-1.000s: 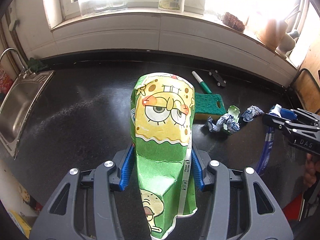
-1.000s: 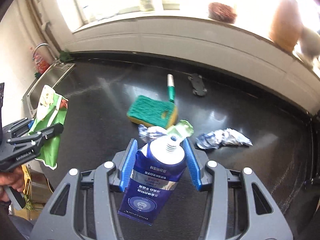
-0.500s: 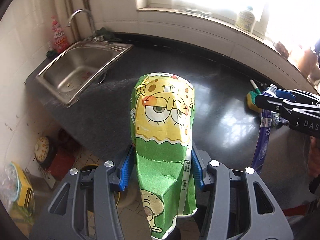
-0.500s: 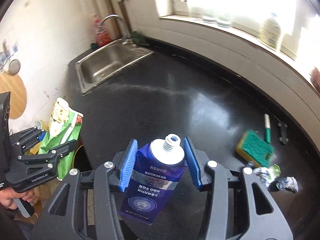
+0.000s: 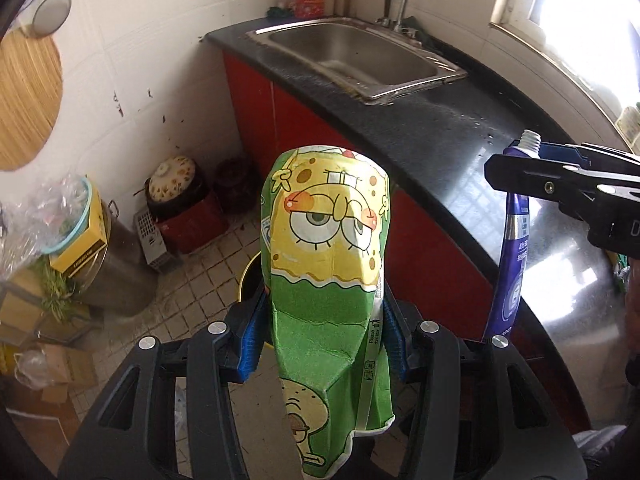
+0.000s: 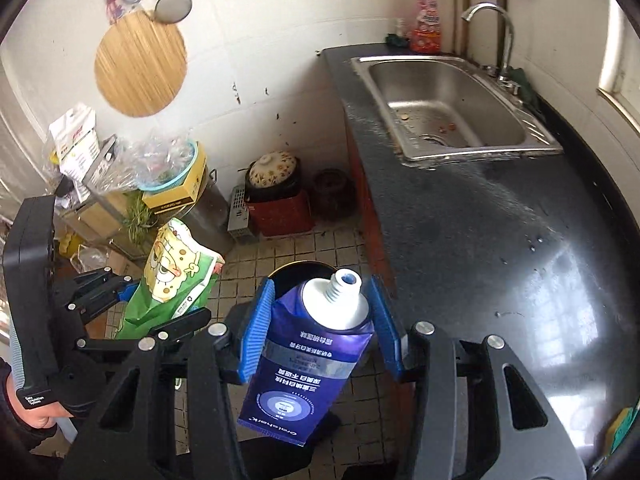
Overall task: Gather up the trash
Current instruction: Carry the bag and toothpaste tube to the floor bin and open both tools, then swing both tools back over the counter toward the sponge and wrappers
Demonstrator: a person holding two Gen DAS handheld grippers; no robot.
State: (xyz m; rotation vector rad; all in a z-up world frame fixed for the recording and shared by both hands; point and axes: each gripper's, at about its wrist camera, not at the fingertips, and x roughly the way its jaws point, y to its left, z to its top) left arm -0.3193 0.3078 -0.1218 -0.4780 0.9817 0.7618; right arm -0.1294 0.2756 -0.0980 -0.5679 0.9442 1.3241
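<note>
My left gripper [image 5: 322,336] is shut on a crumpled green and yellow cartoon carton [image 5: 326,264], its blue pads pressing both sides. My right gripper [image 6: 322,320] is shut on a blue toothpaste tube [image 6: 312,352] with an uncapped white neck. Both hang over the tiled floor beside the black counter [image 6: 500,232]. A dark round bin with a yellow rim [image 6: 298,272] sits on the floor just beyond the tube; in the left wrist view the bin [image 5: 250,276] is mostly hidden behind the carton. The carton [image 6: 176,268] shows left of the tube, and the tube [image 5: 514,240] right of the carton.
A steel sink [image 6: 448,112] with a tap is set in the counter's far end. Red cabinet fronts [image 5: 304,128] run below the counter. On the floor stand a red box with a lidded pot [image 6: 276,196], a steel drum [image 5: 120,268], cartons and bags at left.
Both grippers have swung left off the counter and now hang over the floor by the bin. The sponge and foil scraps have left view. Both grips are unchanged.
</note>
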